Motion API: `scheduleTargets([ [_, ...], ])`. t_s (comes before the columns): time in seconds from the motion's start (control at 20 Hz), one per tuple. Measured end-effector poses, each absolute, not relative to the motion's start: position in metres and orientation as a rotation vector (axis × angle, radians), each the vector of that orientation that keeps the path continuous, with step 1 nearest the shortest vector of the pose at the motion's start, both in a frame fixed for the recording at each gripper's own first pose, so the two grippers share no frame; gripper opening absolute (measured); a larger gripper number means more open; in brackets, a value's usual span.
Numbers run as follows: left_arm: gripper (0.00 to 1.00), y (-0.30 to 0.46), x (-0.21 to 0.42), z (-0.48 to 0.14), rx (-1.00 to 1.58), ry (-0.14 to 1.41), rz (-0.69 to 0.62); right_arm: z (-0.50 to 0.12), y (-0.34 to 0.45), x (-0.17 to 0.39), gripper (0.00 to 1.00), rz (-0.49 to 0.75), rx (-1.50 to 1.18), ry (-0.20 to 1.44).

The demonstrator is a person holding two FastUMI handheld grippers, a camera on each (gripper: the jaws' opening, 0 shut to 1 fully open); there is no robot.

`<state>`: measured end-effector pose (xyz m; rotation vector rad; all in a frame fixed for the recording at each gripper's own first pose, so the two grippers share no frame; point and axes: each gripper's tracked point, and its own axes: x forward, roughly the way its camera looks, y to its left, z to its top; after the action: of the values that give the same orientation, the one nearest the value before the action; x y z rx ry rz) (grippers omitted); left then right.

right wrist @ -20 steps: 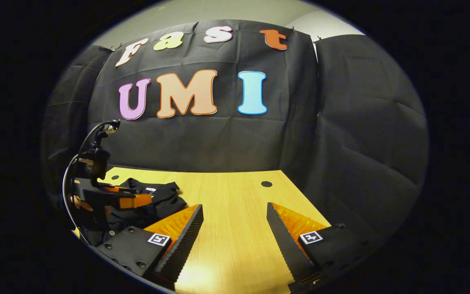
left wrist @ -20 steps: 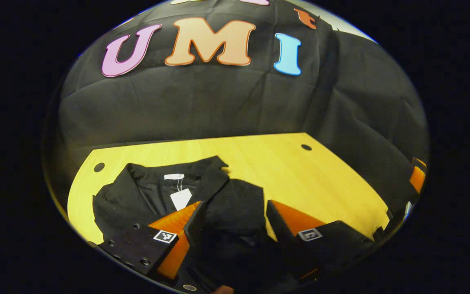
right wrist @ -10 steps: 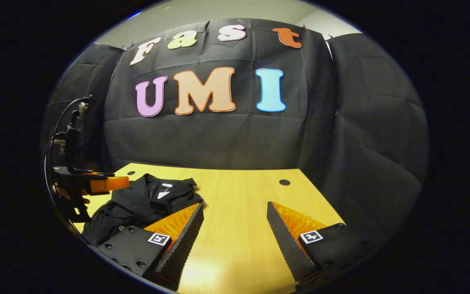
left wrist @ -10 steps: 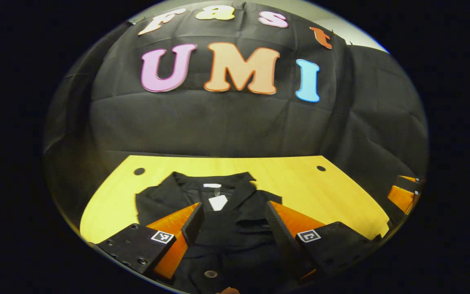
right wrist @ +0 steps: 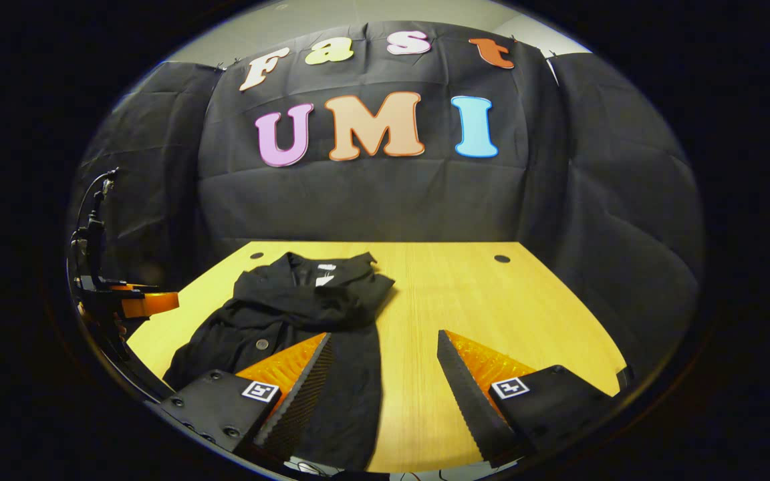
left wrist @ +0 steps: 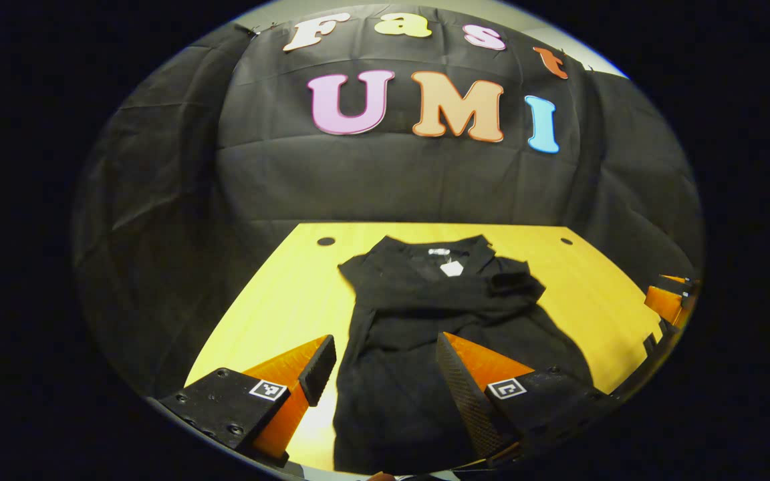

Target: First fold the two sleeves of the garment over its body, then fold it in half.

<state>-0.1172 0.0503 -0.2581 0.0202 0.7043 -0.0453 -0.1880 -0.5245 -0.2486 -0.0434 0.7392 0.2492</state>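
Yellow wood makes up the surface [left wrist: 278, 294] before you in the left gripper view, and the black garment [left wrist: 425, 321] lies flat on it, collar toward the booth's black cloth wall and hem toward you. Its sleeves are drawn in across the chest, one bunched in a lump just below the collar on the right. A white tag [left wrist: 451, 268] shows inside the collar. Your left tongs [left wrist: 385, 367] are spread wide and hold nothing; they hang above the garment's lower part, one finger over bare wood beside the cloth, the other over the cloth itself. Well to the right of the garment, at the surface's edge, your right tongs [left wrist: 666, 300] peek in.

From the right gripper view, the garment [right wrist: 305, 321] lies on the left half of the surface [right wrist: 492, 300], collar at the far end. Your right tongs [right wrist: 385, 367] are also spread and empty, one finger over the garment's edge, the other over bare wood. Left of the garment, off the surface's edge, you can see your left tongs [right wrist: 144, 302]
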Motion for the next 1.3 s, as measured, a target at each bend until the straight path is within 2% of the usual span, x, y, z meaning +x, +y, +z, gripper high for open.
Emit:
scheduleTargets([
  [0.35,0.94,0.079,-0.2,-0.314,-0.009,0.851,-0.025,-0.312,-0.524,-0.262,0.99,0.25,-0.126,0.916],
  [0.55,0.94,0.086,-0.223,-0.341,0.001,0.909,-0.012,-0.35,-0.531,-0.293,1.0,0.221,-0.121,1.045],
  [0.8,0.94,0.09,-0.239,-0.368,-0.009,0.967,-0.001,-0.38,-0.524,-0.311,1.0,0.205,-0.081,1.144],
  [1.1,0.94,0.084,-0.233,-0.371,0.026,0.922,-0.05,-0.384,-0.517,-0.313,0.96,0.24,-0.085,1.169],
  [1.15,0.85,0.08,-0.232,-0.37,0.024,0.911,-0.066,-0.384,-0.511,-0.313,0.94,0.258,-0.091,1.167],
  [1.2,0.71,0.075,-0.231,-0.37,0.021,0.911,-0.077,-0.383,-0.503,-0.312,0.82,0.286,-0.094,1.167],
  [1.3,0.43,0.066,-0.228,-0.375,0.014,0.913,-0.106,-0.383,-0.489,-0.314,0.45,0.341,-0.104,1.164],
])
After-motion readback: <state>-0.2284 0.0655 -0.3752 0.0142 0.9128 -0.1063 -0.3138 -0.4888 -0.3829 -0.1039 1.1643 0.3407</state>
